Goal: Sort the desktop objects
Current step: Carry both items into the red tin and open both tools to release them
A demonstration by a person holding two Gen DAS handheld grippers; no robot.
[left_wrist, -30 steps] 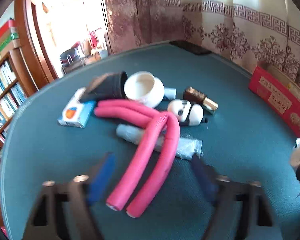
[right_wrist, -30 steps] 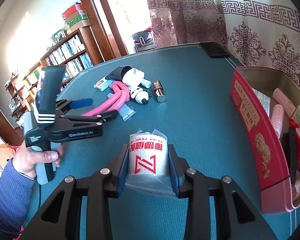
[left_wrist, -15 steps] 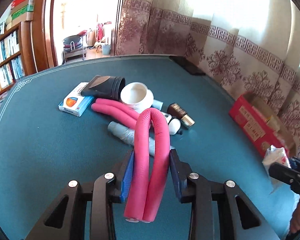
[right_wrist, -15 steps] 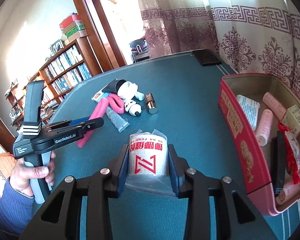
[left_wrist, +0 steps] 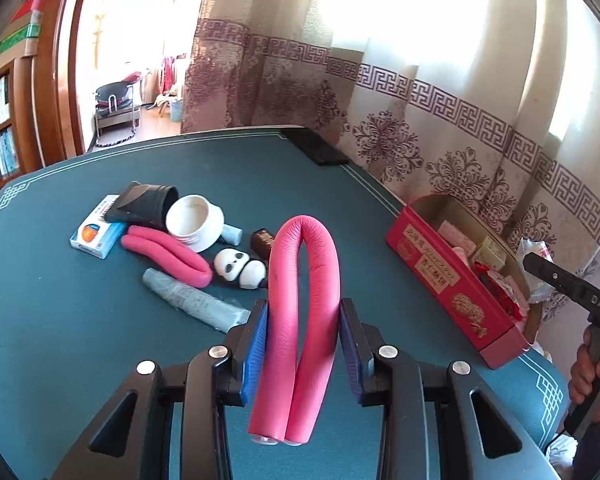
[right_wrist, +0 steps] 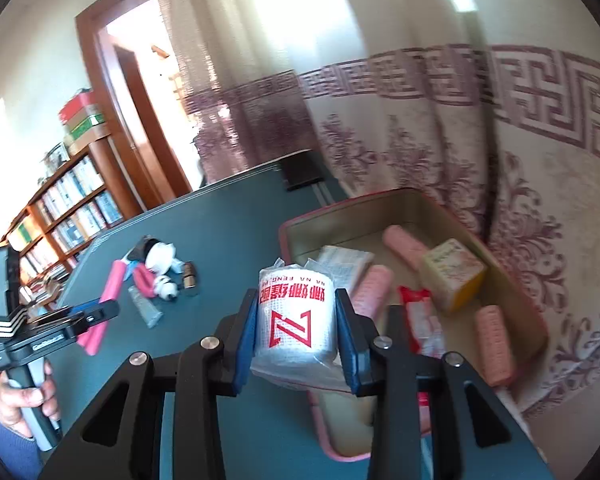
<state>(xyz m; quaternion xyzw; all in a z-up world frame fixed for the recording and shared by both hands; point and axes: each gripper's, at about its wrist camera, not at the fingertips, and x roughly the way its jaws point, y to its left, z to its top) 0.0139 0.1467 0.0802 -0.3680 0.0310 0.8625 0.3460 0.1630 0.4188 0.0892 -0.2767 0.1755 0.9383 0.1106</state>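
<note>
My left gripper is shut on a folded pink foam tube, lifted clear of the green table; its loop stands up and both ends hang below the pads. My right gripper is shut on a wrapped white roll with red print, held over the near left corner of the red tin box. That red box lies at the right in the left wrist view. The left gripper with the pink tube also shows at the right wrist view's left.
On the table lie a second pink tube, a panda figure, a white cup, a black holder, a blue-white carton, and a clear tube. The box holds pink rollers, a yellow carton, packets. Curtains hang behind.
The left gripper shut on the pink tube and lifted it off the table. The right gripper carried the white roll rightward, from beside the red box to over it.
</note>
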